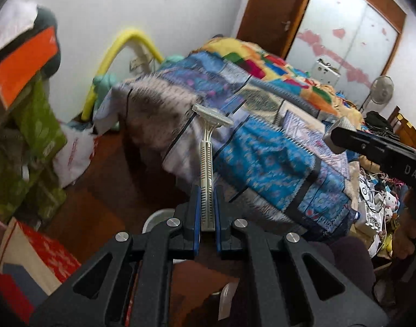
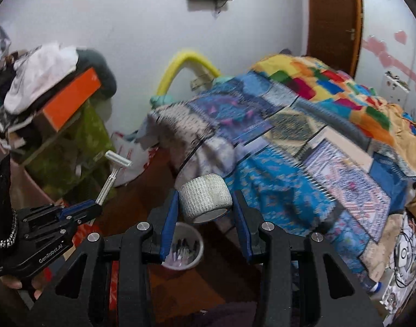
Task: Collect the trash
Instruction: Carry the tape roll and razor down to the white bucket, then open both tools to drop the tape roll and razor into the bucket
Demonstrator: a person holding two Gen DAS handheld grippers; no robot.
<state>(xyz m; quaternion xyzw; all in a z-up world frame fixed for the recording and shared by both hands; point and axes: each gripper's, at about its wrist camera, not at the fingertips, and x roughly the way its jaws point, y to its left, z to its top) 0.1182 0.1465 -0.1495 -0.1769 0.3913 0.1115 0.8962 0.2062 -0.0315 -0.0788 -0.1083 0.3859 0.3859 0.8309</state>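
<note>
A: Orange box [image 2: 71,100] far left on a cluttered green shelf [image 2: 69,147], white cloth [image 2: 41,73] piled on top. Stuff behind it too blurred to name.

B: Left gripper [image 1: 208,209]?

A: Clamped narrow on a white disposable razor [image 1: 207,160], handle between the blue pads [image 1: 197,209], head up and clear of the fingers. Right wrist view shows that gripper from the side [image 2: 94,205], razor [image 2: 109,179] angled up, low left.

B: Bin?

A: White round bin [image 2: 184,248] on the wood floor, below and between the right fingers. Dark small items inside, can't make them out. Left view only catches a sliver of its rim [image 1: 158,215] behind the gripper body.

B: Right gripper [image 2: 205,207]?

A: Holding a roll of white gauze tape [image 2: 205,197], squeezed between both pads, above the bin. Left view sees just the roll's end [image 1: 341,130] at that gripper's tip, cut off at frame right.

B: Further right?

A: Bed with blue patterned blanket [image 2: 289,190], motion-blurred. Colourful patchwork quilt [image 2: 330,81] behind it. Clutter at bottom right partly cut off.
</note>
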